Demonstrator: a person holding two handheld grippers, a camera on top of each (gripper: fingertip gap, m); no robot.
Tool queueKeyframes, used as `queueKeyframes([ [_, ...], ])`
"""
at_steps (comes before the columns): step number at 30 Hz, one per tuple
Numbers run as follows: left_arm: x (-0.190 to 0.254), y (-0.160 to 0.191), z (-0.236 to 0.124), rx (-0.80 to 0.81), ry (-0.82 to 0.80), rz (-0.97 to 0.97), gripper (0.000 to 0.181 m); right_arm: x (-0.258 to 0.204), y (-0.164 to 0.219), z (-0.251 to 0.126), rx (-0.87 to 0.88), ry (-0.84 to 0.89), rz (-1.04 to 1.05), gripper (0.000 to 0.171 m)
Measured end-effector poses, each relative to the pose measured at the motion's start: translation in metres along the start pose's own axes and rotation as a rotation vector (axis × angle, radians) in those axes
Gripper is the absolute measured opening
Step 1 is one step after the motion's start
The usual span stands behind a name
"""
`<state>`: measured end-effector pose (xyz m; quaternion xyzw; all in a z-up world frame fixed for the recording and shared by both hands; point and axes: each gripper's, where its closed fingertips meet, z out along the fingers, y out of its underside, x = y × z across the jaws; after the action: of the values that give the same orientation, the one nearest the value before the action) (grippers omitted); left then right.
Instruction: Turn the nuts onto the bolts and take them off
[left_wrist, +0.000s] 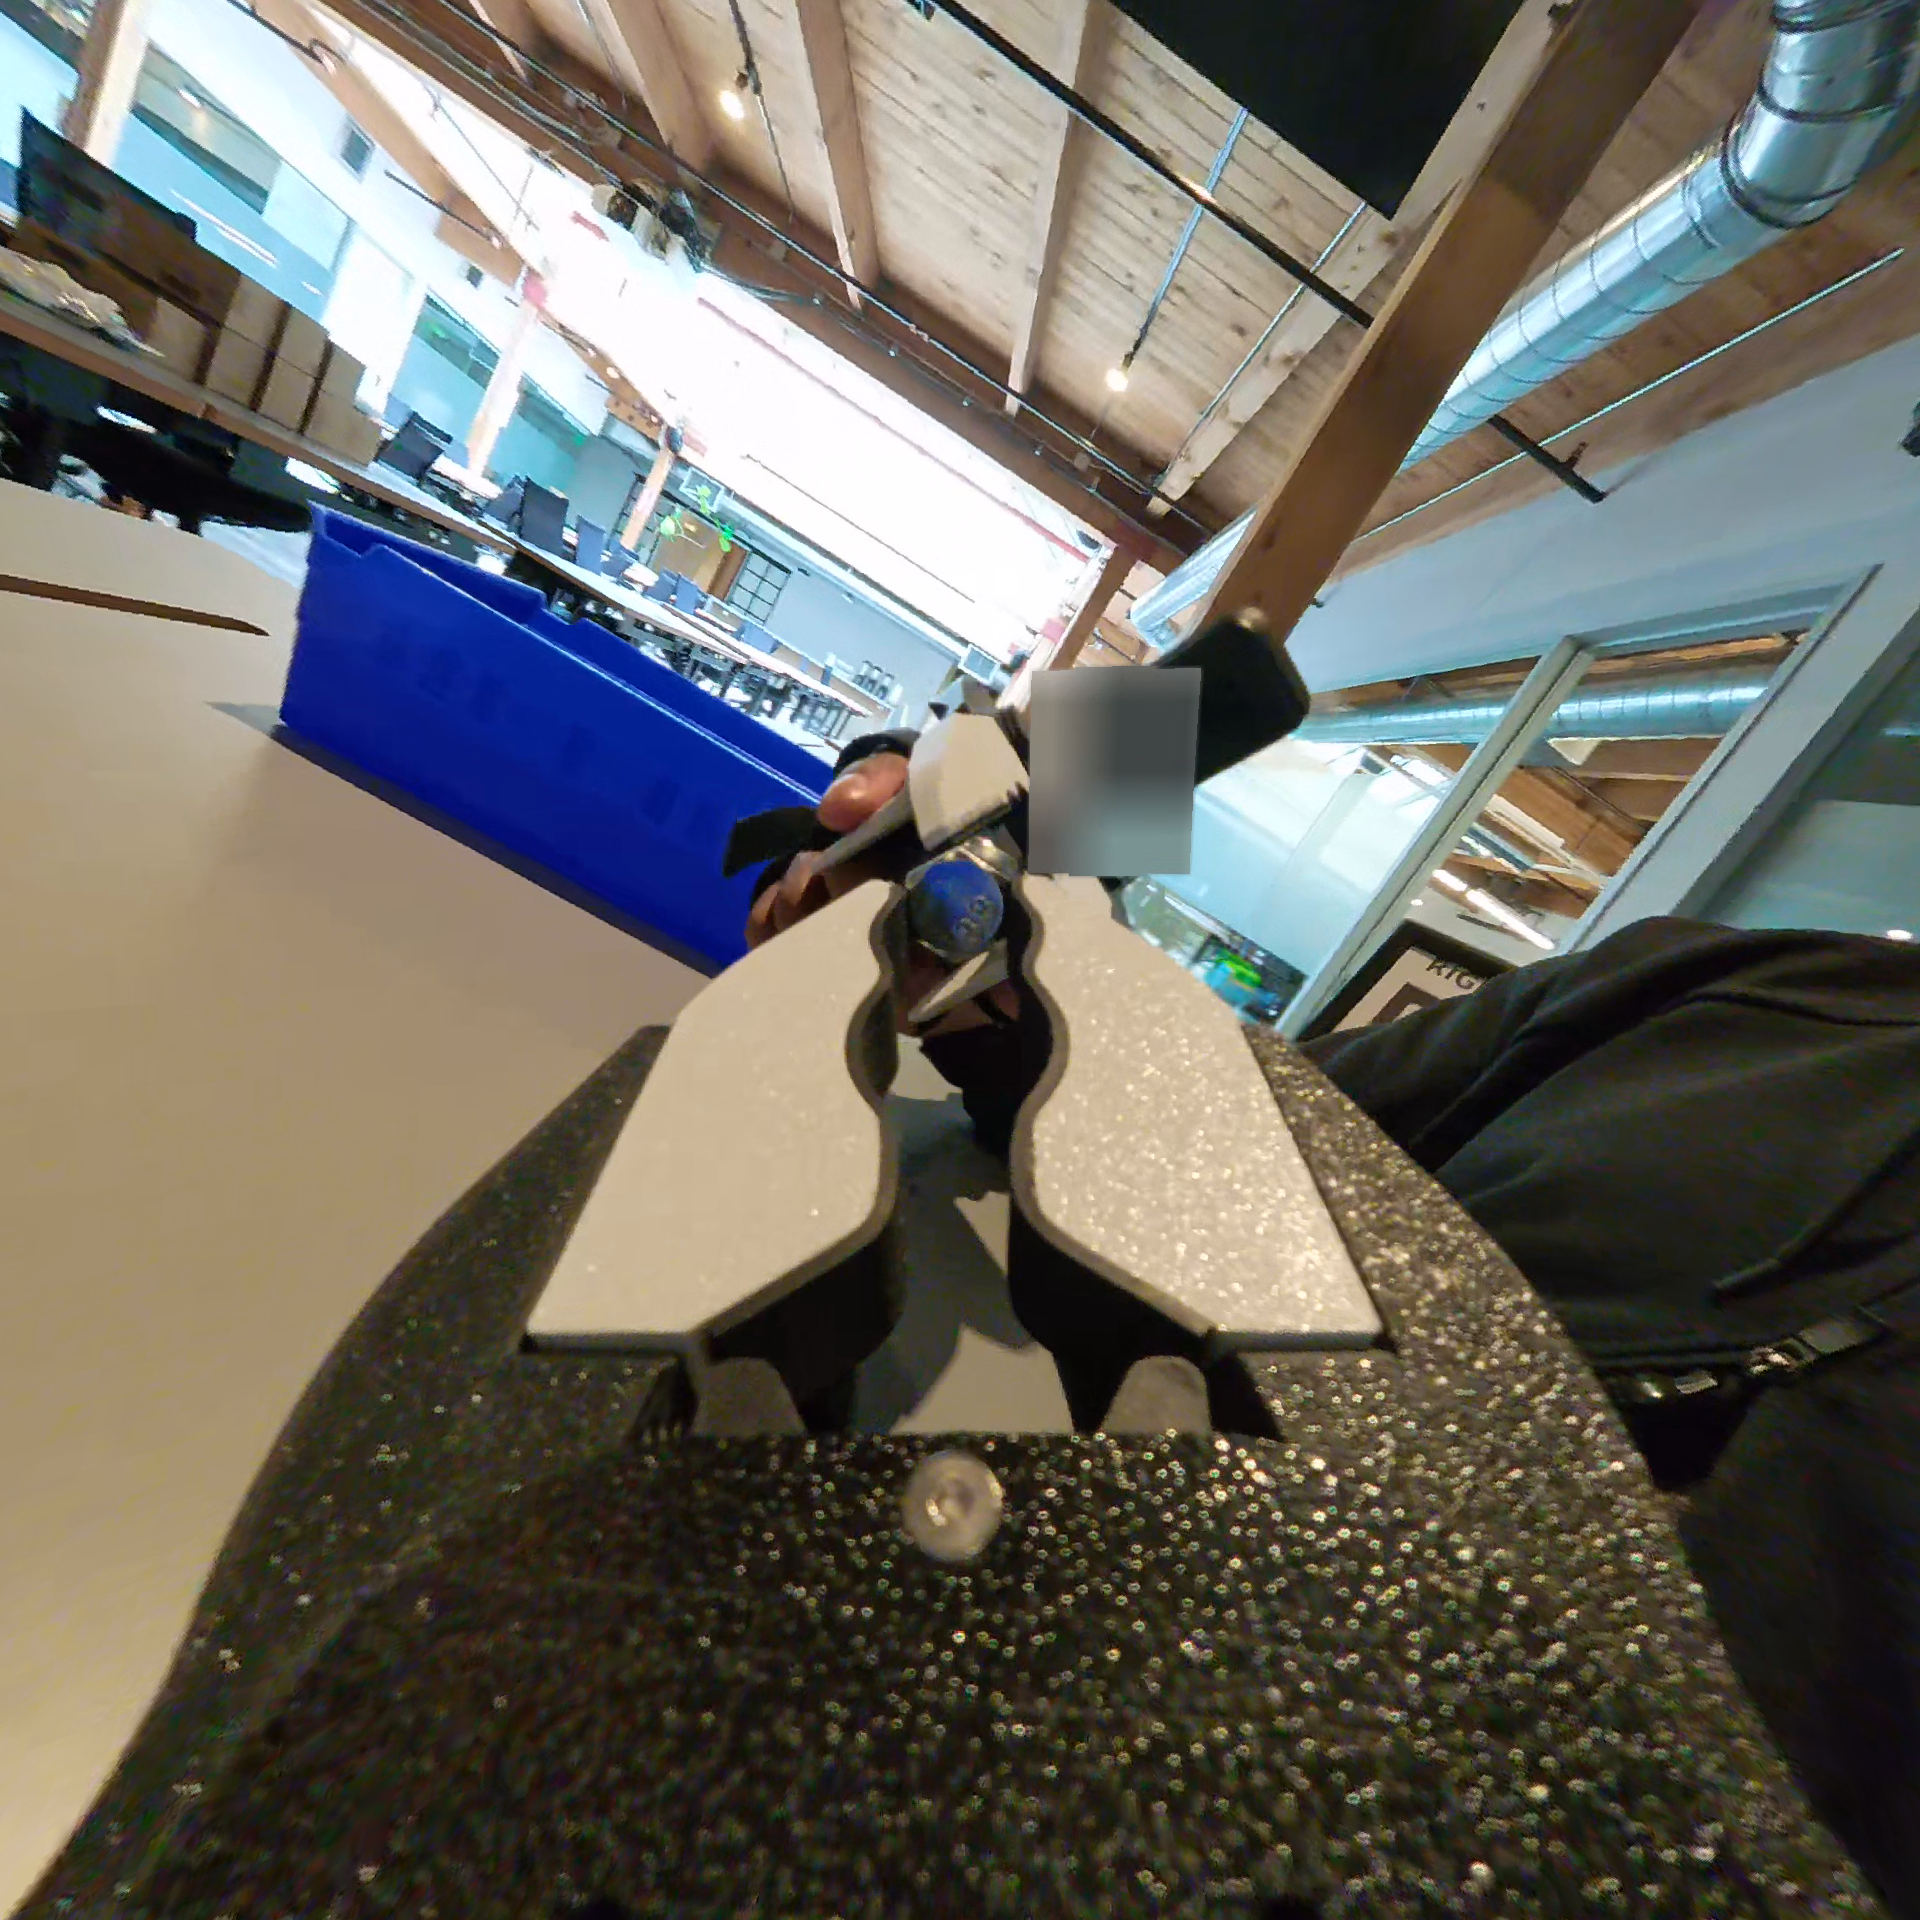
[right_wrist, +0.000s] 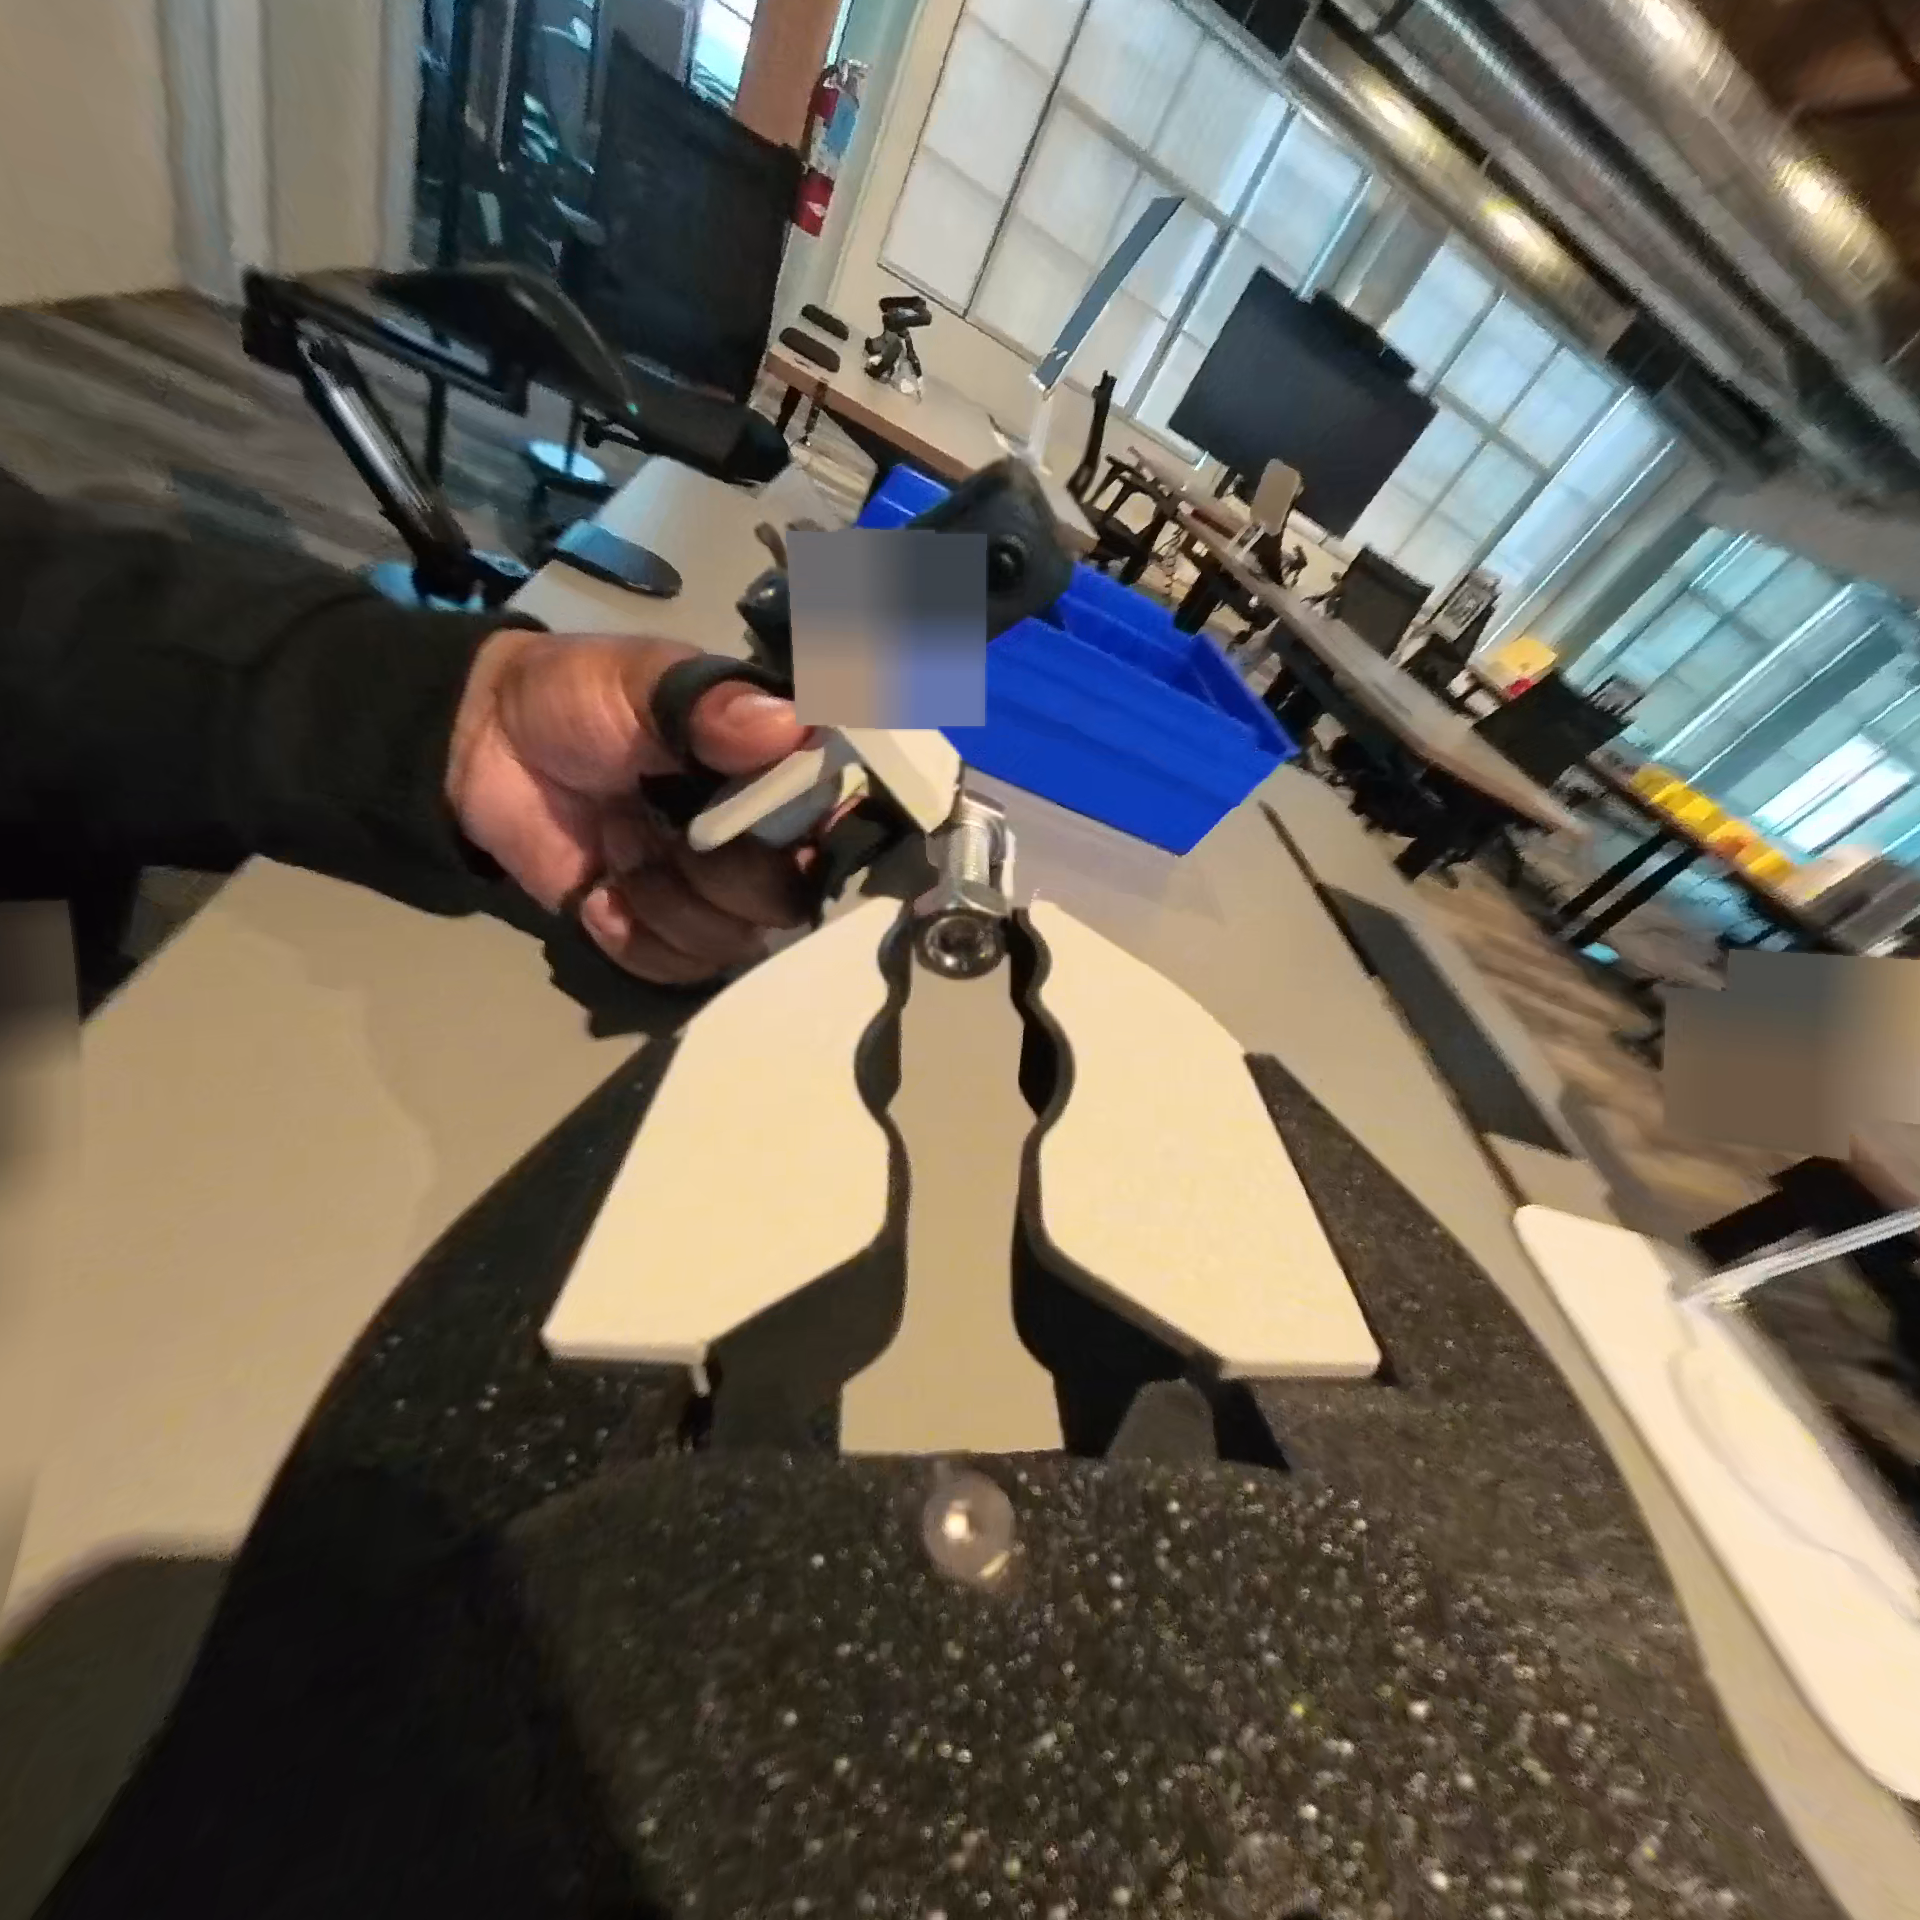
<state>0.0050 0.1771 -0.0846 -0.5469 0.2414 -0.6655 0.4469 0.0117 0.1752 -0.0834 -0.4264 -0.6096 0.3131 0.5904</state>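
Both grippers were seen clamped at centre frame: the left gripper was closed on the blue-marked head of the bolt, the right gripper was closed on the bolt's opposite end, the silver nut threaded just beyond. A blue bin was seen behind, on the table.

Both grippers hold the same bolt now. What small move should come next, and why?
Probably twist the right gripper about the bolt's axis while the left gripper keeps the blue bolt head fixed. The nut sits on the thread between them, above the table.
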Motion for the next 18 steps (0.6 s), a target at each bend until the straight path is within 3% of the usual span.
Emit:
queueKeyframes([
  [3, 0.002, -0.003, 0.000, -0.006, -0.038, 0.089, 0.017, 0.001, -0.002, 0.001, 0.039, -0.070, 0.255, 0.018],
  [7, 0.004, -0.007, 0.001, -0.026, -0.116, 0.252, 0.017, 0.004, -0.006, 0.001, 0.165, -0.275, 0.797, 0.017],
  [9, 0.003, -0.009, 0.001, -0.007, -0.132, 0.263, 0.017, 0.006, -0.007, 0.000, 0.220, -0.319, 0.895, 0.019],
  [13, 0.004, -0.016, -0.004, 0.074, -0.070, 0.154, 0.017, 0.010, -0.005, 0.000, 0.160, -0.176, 0.616, 0.036],
  [18, 0.004, -0.014, -0.005, 0.074, -0.018, 0.076, 0.017, 0.009, -0.010, -0.002, 0.062, 0.029, 0.100, 0.036],
])
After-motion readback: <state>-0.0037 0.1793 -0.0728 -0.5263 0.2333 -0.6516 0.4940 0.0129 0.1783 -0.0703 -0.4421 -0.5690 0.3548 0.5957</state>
